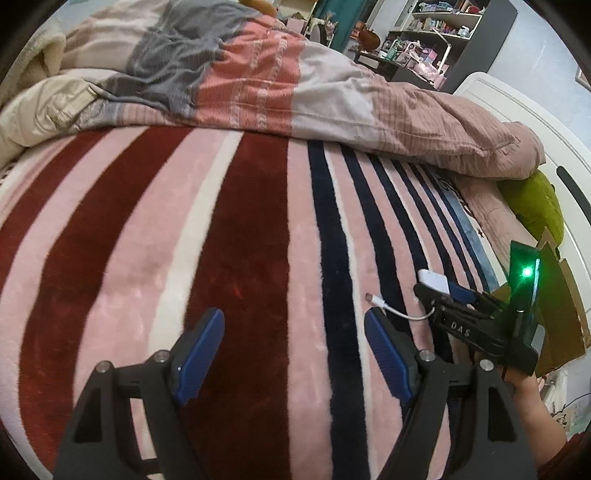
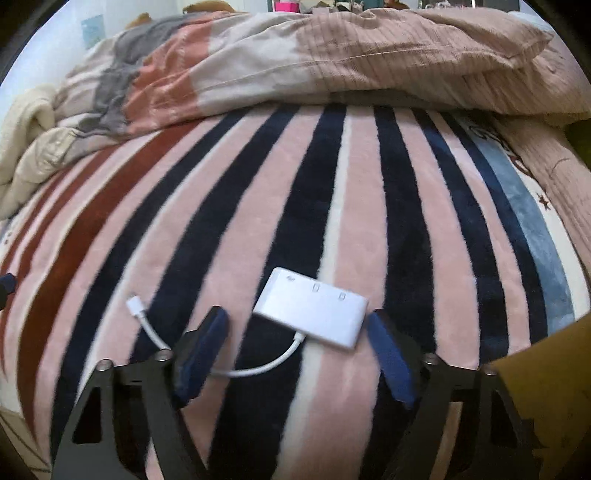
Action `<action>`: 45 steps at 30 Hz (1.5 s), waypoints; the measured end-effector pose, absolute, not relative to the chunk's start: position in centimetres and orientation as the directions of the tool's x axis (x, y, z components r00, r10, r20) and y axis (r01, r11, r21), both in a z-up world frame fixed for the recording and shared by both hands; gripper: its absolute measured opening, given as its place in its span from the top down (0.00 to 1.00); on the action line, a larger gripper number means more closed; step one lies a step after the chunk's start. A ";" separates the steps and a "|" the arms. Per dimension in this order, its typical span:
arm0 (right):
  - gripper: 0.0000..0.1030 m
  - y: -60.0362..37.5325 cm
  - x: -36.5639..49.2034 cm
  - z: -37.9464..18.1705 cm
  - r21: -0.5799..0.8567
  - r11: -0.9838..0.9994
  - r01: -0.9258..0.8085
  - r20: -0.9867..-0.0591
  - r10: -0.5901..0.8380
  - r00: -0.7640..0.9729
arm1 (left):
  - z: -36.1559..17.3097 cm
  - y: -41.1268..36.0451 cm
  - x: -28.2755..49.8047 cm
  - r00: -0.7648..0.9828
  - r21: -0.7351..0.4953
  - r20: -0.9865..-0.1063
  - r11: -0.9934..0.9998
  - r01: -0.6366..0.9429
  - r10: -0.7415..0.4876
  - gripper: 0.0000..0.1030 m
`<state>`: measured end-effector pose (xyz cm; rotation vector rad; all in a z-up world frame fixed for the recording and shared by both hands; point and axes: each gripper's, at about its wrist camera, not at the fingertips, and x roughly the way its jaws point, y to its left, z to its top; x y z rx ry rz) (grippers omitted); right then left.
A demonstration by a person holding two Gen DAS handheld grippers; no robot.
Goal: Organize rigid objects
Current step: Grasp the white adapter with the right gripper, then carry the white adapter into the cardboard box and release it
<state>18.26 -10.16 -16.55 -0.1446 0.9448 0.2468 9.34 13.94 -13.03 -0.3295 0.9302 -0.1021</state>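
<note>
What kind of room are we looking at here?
Most likely a bedroom: a bed spread with a striped fleece blanket, a rumpled duvet along its far edge, and cluttered shelves beyond.

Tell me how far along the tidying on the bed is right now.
Nothing looks put away yet. In hand: the right gripper straddles the white adapter lying on the striped blanket, its pads not clearly pressing on it. The left gripper is open and empty. Left: gripping the adapter with its cable and moving it somewhere.
</note>
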 end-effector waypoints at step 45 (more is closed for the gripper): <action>0.47 -27.2 8.2 2.6 0.114 0.931 -0.346 -0.610 0.341 0.715 | 0.0 -12.2 6.9 0.533 -0.366 -0.620 0.813 0.453 -0.577 0.91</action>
